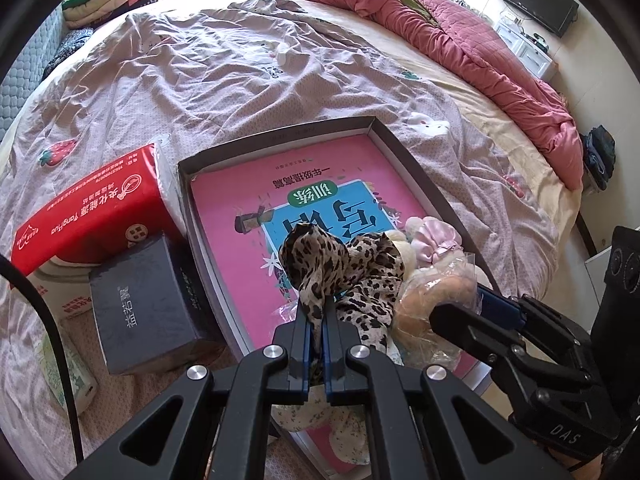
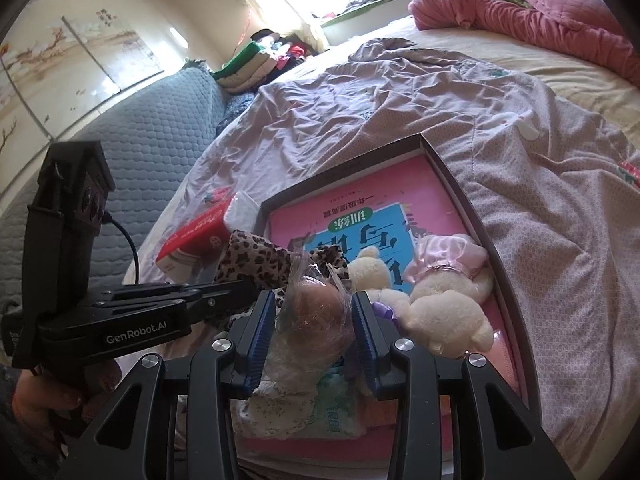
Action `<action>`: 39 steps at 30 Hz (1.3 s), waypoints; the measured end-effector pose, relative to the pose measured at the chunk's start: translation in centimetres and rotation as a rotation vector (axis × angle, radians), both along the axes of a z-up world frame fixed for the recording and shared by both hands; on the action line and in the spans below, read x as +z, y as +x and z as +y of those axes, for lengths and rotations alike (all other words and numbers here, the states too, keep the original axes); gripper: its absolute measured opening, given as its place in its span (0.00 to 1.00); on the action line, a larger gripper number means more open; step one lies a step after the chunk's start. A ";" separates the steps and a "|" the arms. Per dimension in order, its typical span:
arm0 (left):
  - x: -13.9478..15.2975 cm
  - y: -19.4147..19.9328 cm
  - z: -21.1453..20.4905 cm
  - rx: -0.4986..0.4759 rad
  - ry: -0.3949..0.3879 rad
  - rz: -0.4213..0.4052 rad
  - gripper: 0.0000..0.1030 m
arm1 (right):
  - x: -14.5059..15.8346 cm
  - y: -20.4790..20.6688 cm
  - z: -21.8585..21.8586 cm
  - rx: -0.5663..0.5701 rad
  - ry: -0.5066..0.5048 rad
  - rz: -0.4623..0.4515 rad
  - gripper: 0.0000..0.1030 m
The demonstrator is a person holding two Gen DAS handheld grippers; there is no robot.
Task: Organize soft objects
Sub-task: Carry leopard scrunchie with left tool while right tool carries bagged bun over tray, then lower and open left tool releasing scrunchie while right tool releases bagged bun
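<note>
Left hand-held gripper (image 1: 316, 320) pinches a leopard-print cloth (image 1: 344, 268) tight; right hand-held gripper (image 2: 314, 320), half open, clasps a plastic-wrapped brown toy (image 2: 316, 312) above the tray (image 2: 452, 176).

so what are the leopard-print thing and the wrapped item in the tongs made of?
Leopard-print scarf: looks like thin woven fabric, matte; it bunches and drapes where the left tongs pinch it. Wrapped item between the right tongs: clear crinkly plastic film, glossy with highlights, over something tan and soft-looking, possibly plush.
</note>
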State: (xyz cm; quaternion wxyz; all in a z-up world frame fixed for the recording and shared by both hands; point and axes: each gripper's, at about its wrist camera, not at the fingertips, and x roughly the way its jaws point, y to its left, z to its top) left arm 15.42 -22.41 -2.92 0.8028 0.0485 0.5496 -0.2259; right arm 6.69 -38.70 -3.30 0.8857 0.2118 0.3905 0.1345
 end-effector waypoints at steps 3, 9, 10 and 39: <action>-0.3 0.2 0.0 0.005 -0.002 0.008 0.04 | -0.1 0.3 0.1 0.003 -0.015 -0.004 0.40; -0.8 0.4 -0.1 0.006 0.004 0.018 0.04 | 0.0 0.3 0.9 0.029 -0.085 -0.019 0.42; -0.8 0.4 -0.1 0.006 0.000 0.020 0.04 | 0.0 0.3 0.9 0.033 -0.089 -0.019 0.42; 1.4 -0.9 0.5 0.005 -0.023 -0.010 0.38 | 1.6 -0.8 1.0 0.014 -0.134 -0.033 0.54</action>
